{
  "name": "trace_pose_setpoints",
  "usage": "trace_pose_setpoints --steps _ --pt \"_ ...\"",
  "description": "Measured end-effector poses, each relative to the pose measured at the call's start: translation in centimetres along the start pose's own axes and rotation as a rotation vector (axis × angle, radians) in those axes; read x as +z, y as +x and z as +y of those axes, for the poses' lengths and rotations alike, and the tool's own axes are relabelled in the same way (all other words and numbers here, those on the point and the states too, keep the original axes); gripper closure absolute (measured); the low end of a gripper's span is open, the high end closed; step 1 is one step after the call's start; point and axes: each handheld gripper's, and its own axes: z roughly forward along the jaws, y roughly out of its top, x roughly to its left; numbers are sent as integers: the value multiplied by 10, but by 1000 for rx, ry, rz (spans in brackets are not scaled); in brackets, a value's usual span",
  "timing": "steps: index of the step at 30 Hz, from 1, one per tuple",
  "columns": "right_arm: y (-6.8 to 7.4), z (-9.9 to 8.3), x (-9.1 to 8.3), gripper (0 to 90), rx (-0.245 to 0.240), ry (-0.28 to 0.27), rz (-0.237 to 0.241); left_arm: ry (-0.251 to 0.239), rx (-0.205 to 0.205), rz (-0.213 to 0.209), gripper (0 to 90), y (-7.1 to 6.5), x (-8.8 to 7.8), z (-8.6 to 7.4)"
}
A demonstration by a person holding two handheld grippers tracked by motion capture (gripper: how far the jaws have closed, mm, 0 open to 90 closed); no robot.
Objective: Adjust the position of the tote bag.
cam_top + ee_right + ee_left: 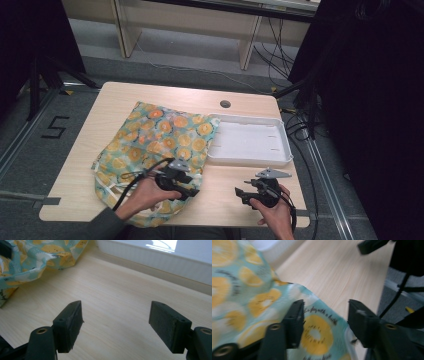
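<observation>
A teal cloth printed with orange fruit slices [155,142] lies crumpled on the left half of the wooden table [230,200]. My left gripper [192,192] hovers over the cloth's near right corner. In the left gripper view its jaws [325,315] stand apart, with the cloth [249,292] lying below and between them, and the pads do not press on it. My right gripper [239,192] is held near the table's front edge, right of the cloth. It [116,317] is open over bare wood, with the cloth [32,255] off to its far left.
A shallow white tray [250,161] sits at the back right of the table, beside the cloth; its wall [155,260] runs ahead of the right gripper. A round cable hole [225,104] lies behind the tray. Black stands and cables surround the table.
</observation>
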Motion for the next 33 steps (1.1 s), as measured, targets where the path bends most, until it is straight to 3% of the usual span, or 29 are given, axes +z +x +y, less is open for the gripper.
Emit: trace_pose_setpoints --steps 1,2,3,4,5,6,8,9,10,11,12,13,15,16,17,18,20,24,25,26,27,28,29,30,31,32,33 --pt "2 1 1 277 -2 -8 7 -4 -6 38 399 13 -27 -2" --pt "2 1 2 277 -40 -31 6 -12 -6 78 386 21 -40 -4" --pt "5 2 2 276 -9 -14 24 -12 -6 78 383 21 -40 -4" --pt "7 3 3 276 -17 -22 39 -12 -10 126 383 30 -54 -8" --pt "9 5 5 274 -12 -21 56 -8 -24 221 378 52 -77 -17" --pt "13 6 8 272 -16 -47 66 -8 -24 221 369 52 -77 -17" --pt "16 9 9 272 -19 -34 83 3 -46 308 360 75 -99 -29" --pt "21 12 11 270 -29 -27 87 1 -80 334 358 87 -107 -36" --pt "26 14 17 267 -37 -54 105 3 -107 367 353 99 -115 -43" --pt "31 19 18 266 -58 -10 109 -4 -148 413 354 110 -121 -52" --pt "41 26 27 267 -67 -26 146 21 -218 447 352 130 -131 -67" --pt "41 26 27 267 -67 -26 146 21 -218 447 354 130 -131 -67" --pt "51 34 35 267 -107 -13 160 32 -270 495 362 145 -135 -82" --pt "61 42 42 272 -124 0 179 36 -326 508 363 157 -134 -94" --pt "61 42 42 272 -124 0 179 36 -326 508 362 157 -134 -94" --pt "65 45 49 274 -142 -38 186 54 -352 489 362 163 -134 -99" --pt "75 53 59 274 -177 -15 208 38 -402 484 347 172 -128 -110" --pt "84 58 70 245 -186 18 219 81 -419 469 290 180 -120 -114" --pt "87 60 74 244 -198 37 218 67 -431 468 306 182 -118 -117" --pt "89 61 78 250 -208 48 224 73 -440 438 306 184 -116 -118" --pt "93 62 89 263 -218 68 214 104 -432 412 336 187 -114 -120" --pt "93 63 93 301 -271 95 187 120 -436 408 403 187 -111 -121" --pt "95 63 97 396 -265 132 191 148 -398 385 518 187 -107 -123" --pt "95 63 97 396 -265 132 191 148 -398 385 595 187 -107 -123" --pt "94 64 105 576 -316 173 167 149 -366 378 699 187 -104 -123" --pt "94 64 105 576 -316 173 167 149 -366 378 777 187 -104 -123" --pt "93 64 109 728 -330 186 170 145 -359 372 855 183 -105 -122"
